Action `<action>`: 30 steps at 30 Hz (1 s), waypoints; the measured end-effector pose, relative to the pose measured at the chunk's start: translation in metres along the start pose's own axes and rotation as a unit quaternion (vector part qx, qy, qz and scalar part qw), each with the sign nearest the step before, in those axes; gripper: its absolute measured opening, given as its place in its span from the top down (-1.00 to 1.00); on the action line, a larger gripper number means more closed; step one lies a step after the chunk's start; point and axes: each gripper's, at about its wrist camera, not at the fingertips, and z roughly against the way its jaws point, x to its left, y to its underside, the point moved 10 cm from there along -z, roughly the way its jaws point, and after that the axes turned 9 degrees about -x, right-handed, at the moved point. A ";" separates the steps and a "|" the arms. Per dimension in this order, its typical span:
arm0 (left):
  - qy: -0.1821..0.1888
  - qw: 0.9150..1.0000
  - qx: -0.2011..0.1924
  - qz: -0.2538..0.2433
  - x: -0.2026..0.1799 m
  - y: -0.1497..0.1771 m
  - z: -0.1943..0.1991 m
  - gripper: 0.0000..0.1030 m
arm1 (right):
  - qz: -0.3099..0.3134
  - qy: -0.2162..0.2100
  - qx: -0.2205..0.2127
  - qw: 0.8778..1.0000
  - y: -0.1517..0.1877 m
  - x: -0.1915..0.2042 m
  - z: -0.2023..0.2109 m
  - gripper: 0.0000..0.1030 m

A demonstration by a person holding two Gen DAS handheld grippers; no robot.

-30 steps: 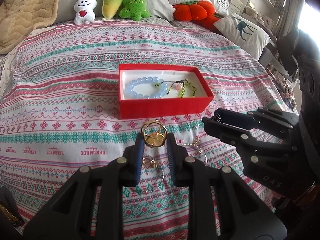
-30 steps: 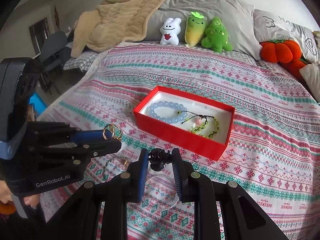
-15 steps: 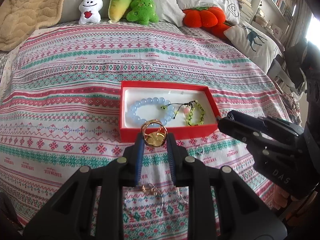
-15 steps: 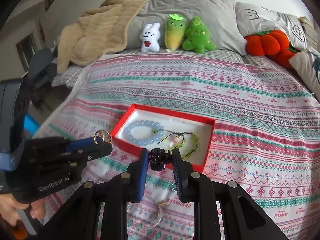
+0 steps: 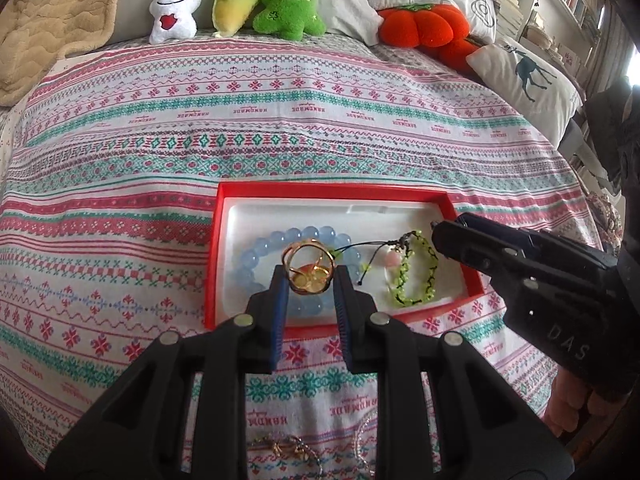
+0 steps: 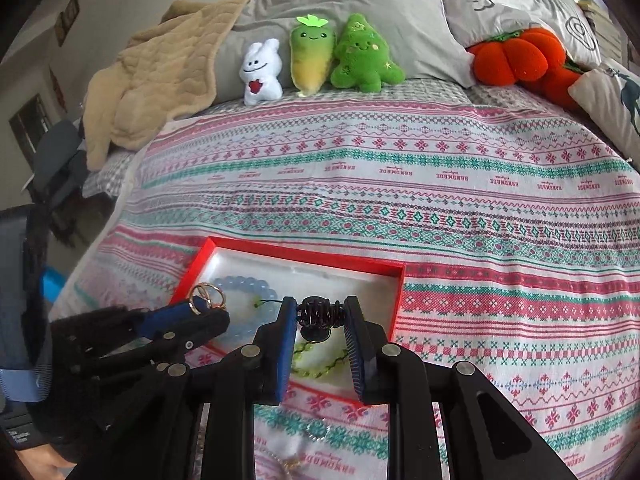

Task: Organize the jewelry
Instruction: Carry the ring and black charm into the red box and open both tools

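In the left wrist view, the left gripper (image 5: pixel 309 276) stood at lower centre, its blue pads pinching a gold ring-shaped ornament (image 5: pixel 307 267) between the fingertips. The ornament hung over the red box (image 5: pixel 404 192), which filled the middle of the frame, just above a pale blue bead bracelet (image 5: pixel 256 258) lying on the white lining. To the right of the beads lay a green and black braided bracelet (image 5: pixel 418 276) with a dark cord and a small pink bead. The right gripper (image 5: pixel 438 236) came in from the right edge, its tip over the box's right end.

In the right wrist view, the right gripper (image 6: pixel 320 318) sat at lower centre, clamped on a small black hair claw (image 6: pixel 319 316) above the box's near half. At the bottom edge of the left view, loose gold pieces (image 5: pixel 286 448) rested on the patterned bedspread (image 5: pixel 280 112). Along the top of that frame, three plush toys (image 5: pixel 236 0) and an orange pumpkin cushion (image 5: pixel 420 26) leaned against grey pillows.
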 end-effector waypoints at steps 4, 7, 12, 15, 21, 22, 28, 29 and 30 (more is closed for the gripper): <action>-0.005 1.000 0.004 -0.001 0.002 0.000 -0.007 0.52 | 0.001 0.010 0.010 1.000 0.004 -0.007 -0.010 0.53; -0.007 1.000 0.006 0.000 0.003 0.000 -0.010 0.52 | 0.001 0.011 0.015 1.000 0.007 -0.009 -0.014 0.53; -0.011 1.000 0.006 0.000 0.006 -0.001 -0.012 0.52 | 0.005 0.009 0.016 1.000 0.008 -0.007 -0.013 0.53; -0.014 1.000 -0.002 0.000 0.007 -0.004 -0.008 0.48 | 0.000 0.012 0.011 1.000 0.006 -0.009 -0.010 0.51; -0.014 1.000 -0.009 -0.006 0.010 -0.005 0.003 0.13 | 0.000 0.017 0.012 1.000 0.004 -0.008 -0.002 0.33; -0.015 1.000 -0.011 -0.009 0.010 -0.005 0.007 0.05 | 0.000 0.015 0.011 1.000 0.004 -0.007 0.000 0.19; -0.012 1.000 -0.023 -0.012 0.010 -0.003 0.031 -0.33 | -0.001 0.006 -0.010 1.000 0.001 -0.004 0.023 -0.32; -0.014 1.000 -0.024 -0.014 0.011 -0.002 0.035 -0.35 | -0.002 0.005 -0.011 1.000 0.001 -0.004 0.027 -0.32; -0.017 0.999 -0.024 -0.018 0.013 0.001 0.040 -0.40 | -0.003 0.004 -0.011 1.000 0.002 -0.004 0.031 -0.32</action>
